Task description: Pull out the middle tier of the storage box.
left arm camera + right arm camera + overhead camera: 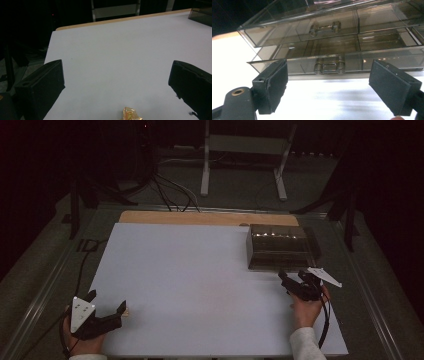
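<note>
A smoky clear plastic drawer box (277, 246) stands at the back right of the white tabletop (190, 285). In the right gripper view its upper drawer (325, 28) sits flush, while the lower drawer (329, 67) stands out a little, handle facing me. My right gripper (292, 276) (328, 87) is just in front of that lower handle, open, with nothing between the jaws. Near the front left corner my left gripper (107, 301) (117, 82) rests open. A small gold-wrapped sweet (131, 114) (126, 311) lies on the table between its jaws, untouched.
A wooden strip (200, 217) runs along the table's far edge. Beyond it on the floor stand a white frame (240, 150) and dark cables (165, 190). A cable (327, 320) trails from the right gripper near the table's right edge.
</note>
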### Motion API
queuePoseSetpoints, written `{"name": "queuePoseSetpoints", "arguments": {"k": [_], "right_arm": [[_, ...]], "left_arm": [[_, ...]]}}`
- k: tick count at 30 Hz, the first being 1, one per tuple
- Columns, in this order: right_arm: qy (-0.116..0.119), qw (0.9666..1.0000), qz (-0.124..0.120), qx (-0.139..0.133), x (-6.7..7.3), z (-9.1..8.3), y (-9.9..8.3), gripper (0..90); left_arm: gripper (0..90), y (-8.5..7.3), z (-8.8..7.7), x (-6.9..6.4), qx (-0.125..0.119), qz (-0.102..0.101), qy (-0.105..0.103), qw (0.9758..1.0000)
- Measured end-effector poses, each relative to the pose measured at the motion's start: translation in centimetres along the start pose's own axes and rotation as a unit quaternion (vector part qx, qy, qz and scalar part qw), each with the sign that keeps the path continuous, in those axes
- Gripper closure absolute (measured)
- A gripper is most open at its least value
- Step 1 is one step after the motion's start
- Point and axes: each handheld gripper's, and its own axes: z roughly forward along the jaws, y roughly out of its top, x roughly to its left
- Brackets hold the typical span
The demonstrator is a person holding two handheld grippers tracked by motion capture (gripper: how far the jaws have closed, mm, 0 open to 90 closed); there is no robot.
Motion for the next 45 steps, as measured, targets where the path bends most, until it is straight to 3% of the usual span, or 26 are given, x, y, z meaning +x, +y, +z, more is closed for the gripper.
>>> {"name": "queuePoseSetpoints", "arguments": {"k": [5, 7, 11, 23, 31, 39, 43, 45], "right_arm": [[0.001, 1.0, -0.001, 0.008, -0.2, -0.4, 0.1, 13.2], [-0.005, 0.9998, -0.008, 0.016, -0.2, -0.4, 0.1, 5.5], [0.007, 0.9992, -0.014, 0.037, -0.2, -0.4, 0.0, 0.0], [0.023, 0.9973, -0.018, 0.068, -0.9, -1.1, 0.3, 0.0], [0.047, 0.9944, -0.053, 0.079, -1.2, -1.2, 0.5, 0.0], [0.036, 0.9925, -0.092, 0.071, -1.2, -1.3, 0.8, 0.0], [0.035, 0.992, -0.079, 0.093, -1.3, -1.4, 1.4, 0.0], [0.034, 0.9916, -0.083, 0.092, -1.3, -1.4, 1.7, 0.0]], "left_arm": [[1.5, 0.0, 0.0, 0.0, 0.0, -0.001, 0.001, 1.0], [1.5, 0.0, 0.0, 0.0, 0.0, -0.001, 0.0, 1.0], [1.5, 0.0, 0.0, 0.0, 0.001, -0.001, 0.0, 1.0], [1.5, 0.0, 0.0, 0.0, 0.001, -0.001, 0.001, 1.0], [1.5, 0.0, 0.0, 0.0, 0.001, -0.001, 0.001, 1.0], [1.5, 0.0, 0.0, 0.0, 0.001, -0.002, 0.001, 1.0], [1.5, 0.0, 0.0, 0.0, 0.001, -0.002, 0.0, 1.0], [1.5, 0.0, 0.1, -0.1, 0.002, -0.002, 0.0, 1.0]]}}
